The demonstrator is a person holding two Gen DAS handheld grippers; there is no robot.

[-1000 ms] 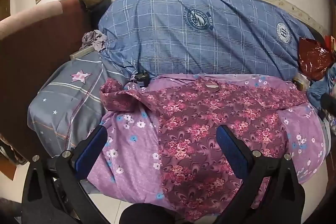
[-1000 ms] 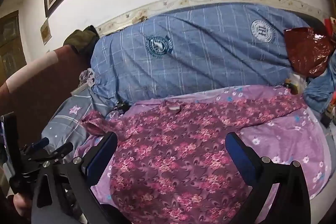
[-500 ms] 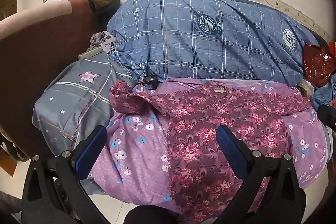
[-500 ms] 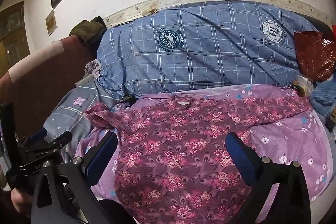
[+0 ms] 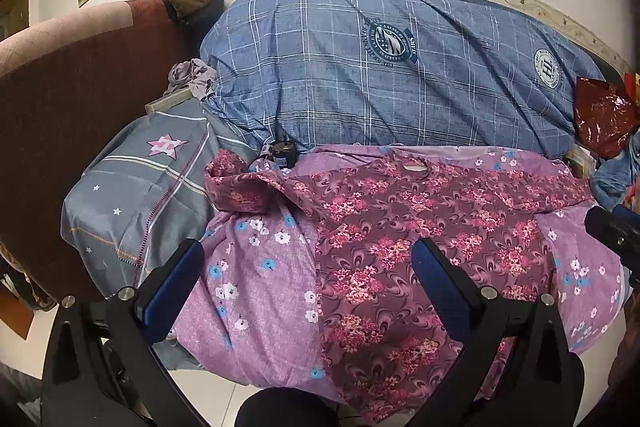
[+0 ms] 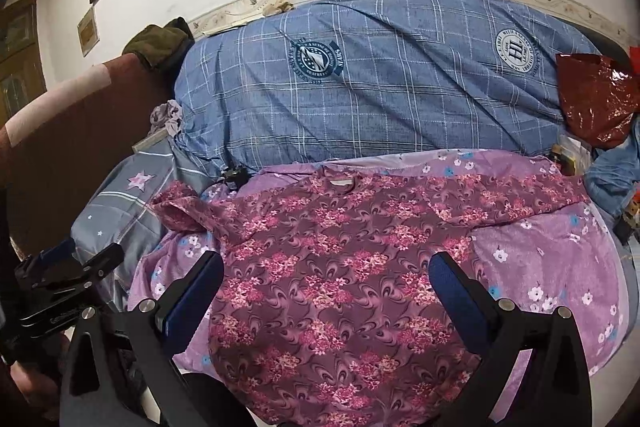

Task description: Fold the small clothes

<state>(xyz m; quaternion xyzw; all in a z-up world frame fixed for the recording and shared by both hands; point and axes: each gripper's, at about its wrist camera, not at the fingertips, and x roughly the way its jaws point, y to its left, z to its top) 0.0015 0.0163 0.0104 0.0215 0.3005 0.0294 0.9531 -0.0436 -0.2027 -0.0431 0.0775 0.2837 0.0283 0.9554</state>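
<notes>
A maroon shirt with pink flower print [image 5: 400, 239] lies spread flat, front up, on a purple floral bedsheet [image 5: 256, 283]; it also shows in the right wrist view [image 6: 340, 267]. Its left sleeve [image 5: 236, 183] is bunched near the grey pillow; its right sleeve [image 6: 532, 191] lies stretched out. My left gripper [image 5: 306, 275] is open and empty, above the shirt's lower left part. My right gripper [image 6: 328, 287] is open and empty, above the shirt's lower middle. Neither touches the cloth.
A big blue checked quilt [image 5: 392, 67] lies behind the shirt against the wall. A grey star pillow [image 5: 136, 195] and a brown headboard [image 5: 60, 99] are at left. A red plastic bag [image 5: 604, 115] and blue cloth [image 6: 612, 175] sit at right. A small black device [image 5: 282, 149] lies by the collar side.
Both grippers have drawn back and risen a little, so the bed sits lower and farther in view. Both stay open. The shirt has not moved.
</notes>
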